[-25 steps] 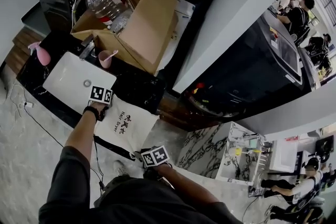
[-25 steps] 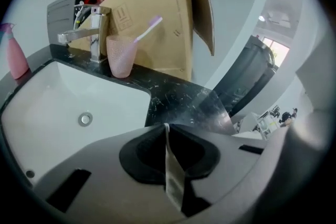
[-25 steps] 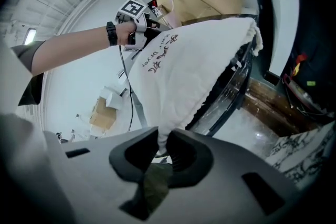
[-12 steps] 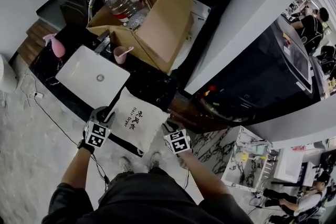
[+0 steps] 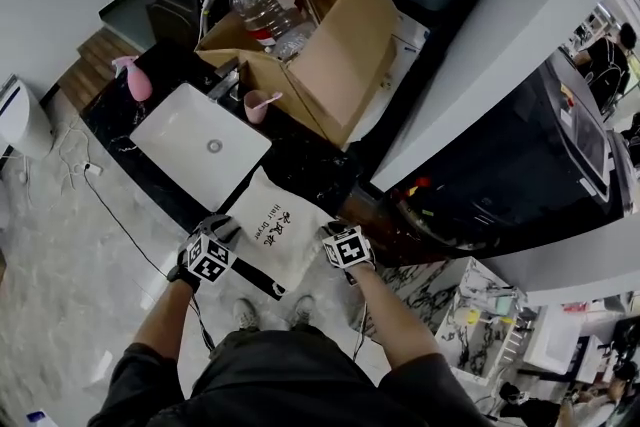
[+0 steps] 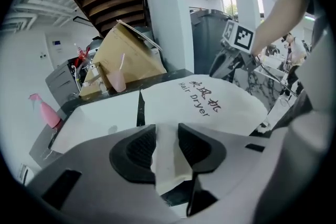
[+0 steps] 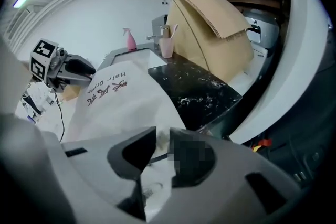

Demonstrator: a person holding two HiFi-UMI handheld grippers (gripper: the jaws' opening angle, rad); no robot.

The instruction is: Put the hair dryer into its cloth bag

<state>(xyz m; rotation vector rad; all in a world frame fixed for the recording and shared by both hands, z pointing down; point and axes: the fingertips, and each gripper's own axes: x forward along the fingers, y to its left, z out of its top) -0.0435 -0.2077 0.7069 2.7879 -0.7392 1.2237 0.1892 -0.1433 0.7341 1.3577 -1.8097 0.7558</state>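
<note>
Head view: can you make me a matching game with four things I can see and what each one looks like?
Things:
1. cloth bag
2. spray bottle
3. cardboard box
4. sink

Looks:
a. pink
b. brown
c. white, with words printed on it
d. white, sunk into the black counter

Pairs: 1-c, 2-a, 3-b, 4-d

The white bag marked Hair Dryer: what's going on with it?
A person holds a gripper in each hand. The left gripper and right gripper each pinch an edge of the cloth bag between their fingers, which have just been opening a little, holding it at the edge of the dark counter near the sink. No hair dryer shows.
</note>
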